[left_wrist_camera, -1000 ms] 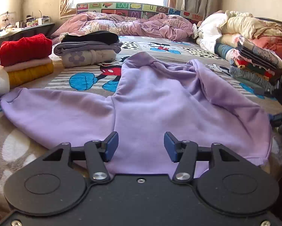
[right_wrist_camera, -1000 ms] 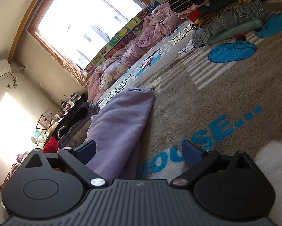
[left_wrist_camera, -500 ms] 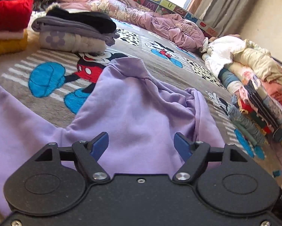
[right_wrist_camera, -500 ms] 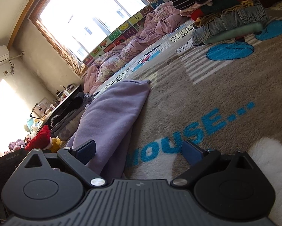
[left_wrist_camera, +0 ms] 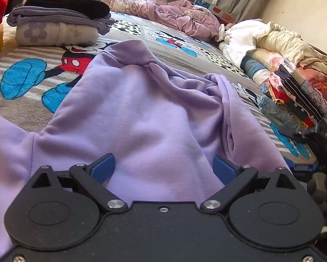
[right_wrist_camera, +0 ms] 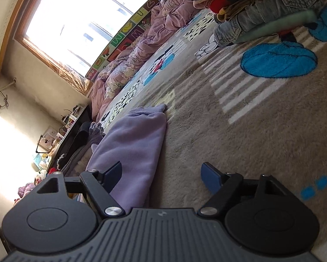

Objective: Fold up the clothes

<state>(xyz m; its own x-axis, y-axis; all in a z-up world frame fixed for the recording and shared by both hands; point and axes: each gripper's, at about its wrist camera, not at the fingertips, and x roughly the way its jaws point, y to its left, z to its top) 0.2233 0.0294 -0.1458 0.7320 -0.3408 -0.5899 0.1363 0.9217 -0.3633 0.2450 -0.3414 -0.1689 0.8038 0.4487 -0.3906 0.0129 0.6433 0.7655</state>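
Across the near edge of a cartoon-print blanket (left_wrist_camera: 32, 100) lies a lilac sweatshirt (left_wrist_camera: 141, 118). Above it the left gripper (left_wrist_camera: 163, 168) is spreading, pinching nothing. At its folded side edge the right gripper (right_wrist_camera: 163, 173) is narrowing, with cloth between the jaws but not pinched.

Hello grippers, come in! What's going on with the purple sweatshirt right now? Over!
Left gripper opening, above lilac fleece sweatshirt, gripping nothing. Right gripper closing, sweatshirt edge between jaws, not pinched. Sweatshirt spread on cartoon-print blanket. Nothing in the way.

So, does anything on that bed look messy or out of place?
The lilac sweatshirt lies unfolded, and its right sleeve is bunched over its body. An untidy clothes heap sits along the right edge.
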